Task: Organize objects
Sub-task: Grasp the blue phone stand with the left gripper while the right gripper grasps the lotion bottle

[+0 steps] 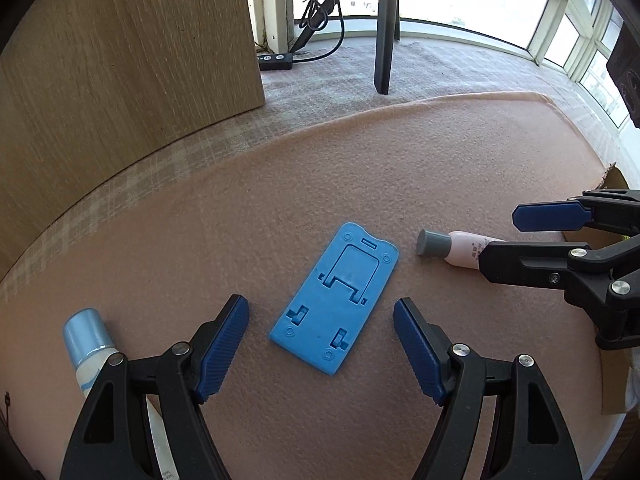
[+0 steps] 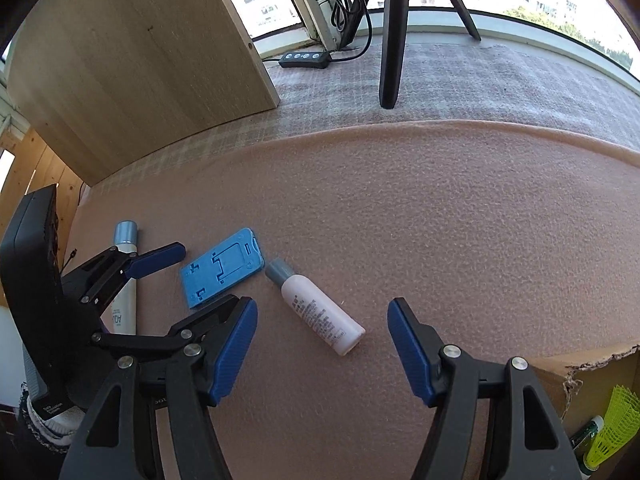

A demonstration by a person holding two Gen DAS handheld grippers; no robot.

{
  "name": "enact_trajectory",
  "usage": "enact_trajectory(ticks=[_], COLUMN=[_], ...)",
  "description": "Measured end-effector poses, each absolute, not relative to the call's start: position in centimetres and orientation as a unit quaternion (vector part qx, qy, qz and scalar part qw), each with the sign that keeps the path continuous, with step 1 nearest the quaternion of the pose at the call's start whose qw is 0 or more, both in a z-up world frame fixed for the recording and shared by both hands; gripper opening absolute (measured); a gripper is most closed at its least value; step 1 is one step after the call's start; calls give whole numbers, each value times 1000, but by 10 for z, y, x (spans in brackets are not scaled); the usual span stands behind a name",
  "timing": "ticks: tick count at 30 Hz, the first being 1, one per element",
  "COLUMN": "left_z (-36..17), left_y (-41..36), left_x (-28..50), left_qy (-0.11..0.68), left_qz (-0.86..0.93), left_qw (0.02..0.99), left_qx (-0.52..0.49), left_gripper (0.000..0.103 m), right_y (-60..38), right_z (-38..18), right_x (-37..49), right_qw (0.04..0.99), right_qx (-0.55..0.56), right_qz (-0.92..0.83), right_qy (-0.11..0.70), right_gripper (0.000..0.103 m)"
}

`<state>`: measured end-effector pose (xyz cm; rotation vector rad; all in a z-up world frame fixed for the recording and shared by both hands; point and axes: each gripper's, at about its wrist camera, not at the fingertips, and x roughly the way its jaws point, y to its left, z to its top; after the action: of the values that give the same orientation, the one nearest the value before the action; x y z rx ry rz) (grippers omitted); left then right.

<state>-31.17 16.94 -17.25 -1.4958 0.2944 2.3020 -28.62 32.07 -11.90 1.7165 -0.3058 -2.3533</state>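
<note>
**K:** Left tongs (image 1: 321, 346) spread wide in the left wrist view, pinching nothing. Blue phone stand (image 1: 335, 299) lies flat on the pink felt mat (image 1: 400, 168), just ahead, between the pads.

**M:** Anything else there?

**K:** Blue-capped tube (image 1: 89, 344) lying at the left, beside the left finger. Pink bottle (image 1: 456, 250) with grey cap right of the stand; right tongs (image 1: 516, 236) open around its base end.

**M:** Right wrist view?

**K:** Right tongs (image 2: 322, 350) spread, empty. Pink bottle (image 2: 318, 310) lies on its side between the pads, cap pointing away. Phone stand (image 2: 222, 268) just left of the cap. Left tongs (image 2: 202, 274) open beside it. Cardboard box (image 2: 592, 376) bottom right, yellow-green shuttlecock (image 2: 612, 424) inside.
</note>
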Motion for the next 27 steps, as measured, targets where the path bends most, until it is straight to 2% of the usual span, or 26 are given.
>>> enact_trajectory(ticks=[5,11,15,18,22,27], left_z=[-172,-168,-168,-166,-164,-160], left_y=[167,167,168,167,164,159], left_x=[-317,-313,-310,-304,-291,-273], left_qy=[101,108,110,106,98,85], left_qz=[820,820,821,822,825,826], left_qw=[184,190,188,185,178,173], left_qx=[-532,-528,-527,-528,-527,-529], left_gripper=[75,55,49,45,40,39], right_y=[316,312,310,306,302,297], right_z=[-127,-133,-133,-133,-134,-133], right_x=[-290,-290,-288,-283,-269,-248], right_qw=[102,95,94,92,97,93], right_qx=[589,592,595,596,597,592], right_qz=[-796,-797,-795,-795,-795,-799], right_qy=[-91,-74,-68,-60,-54,-42], right_gripper=[59,50,27,19,18,18])
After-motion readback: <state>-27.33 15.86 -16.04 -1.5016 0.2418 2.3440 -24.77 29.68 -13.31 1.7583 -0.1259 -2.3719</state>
